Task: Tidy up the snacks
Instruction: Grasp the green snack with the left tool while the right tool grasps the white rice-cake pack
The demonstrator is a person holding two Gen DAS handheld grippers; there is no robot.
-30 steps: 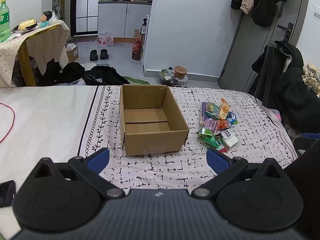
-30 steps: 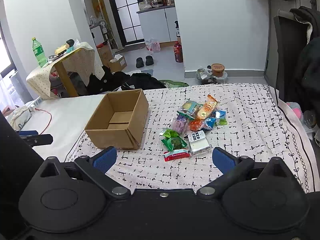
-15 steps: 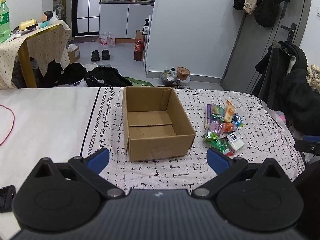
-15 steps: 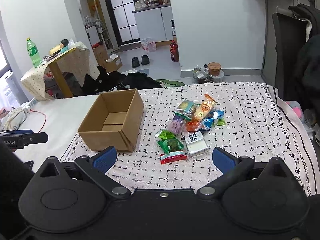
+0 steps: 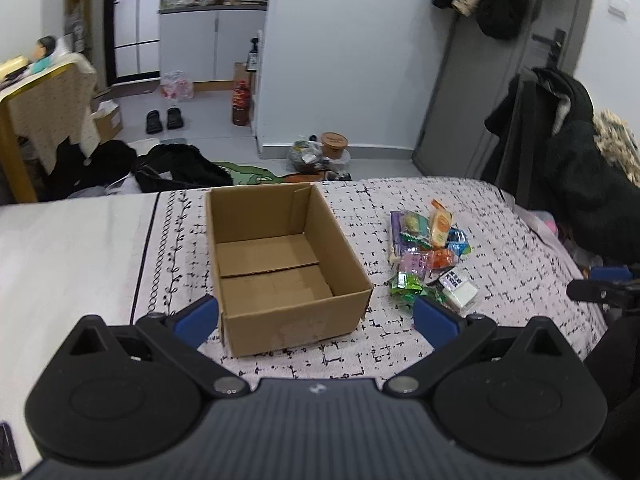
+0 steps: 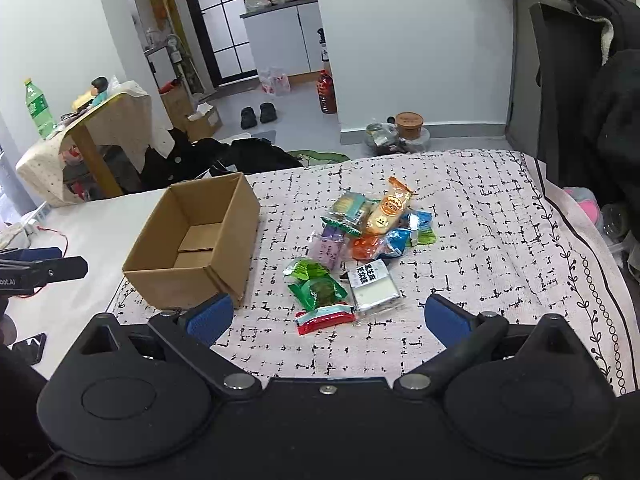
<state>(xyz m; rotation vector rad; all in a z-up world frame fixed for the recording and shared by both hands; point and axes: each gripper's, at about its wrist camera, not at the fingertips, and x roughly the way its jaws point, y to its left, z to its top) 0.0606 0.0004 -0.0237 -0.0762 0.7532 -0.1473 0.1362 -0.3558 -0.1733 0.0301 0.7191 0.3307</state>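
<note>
A bed cover (image 5: 500, 240) with a black-and-white pattern fills the middle of both views. On it, at centre in the left wrist view, stands an open cardboard box (image 5: 280, 264) with nothing inside. The pile of snacks (image 6: 360, 248) lies just to the right of the box, apart from it. The left gripper (image 5: 316, 316) and the right gripper (image 6: 326, 314), at the bottom of their frames, both have jaws spread wide and hold nothing.

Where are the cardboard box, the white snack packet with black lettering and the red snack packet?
cardboard box (image 5: 280, 264), left wrist view, on its bare inner floor.
white snack packet (image 6: 374, 285), right wrist view, on its top face.
red snack packet (image 6: 325, 315), right wrist view, on the middle of its wrapper.
</note>
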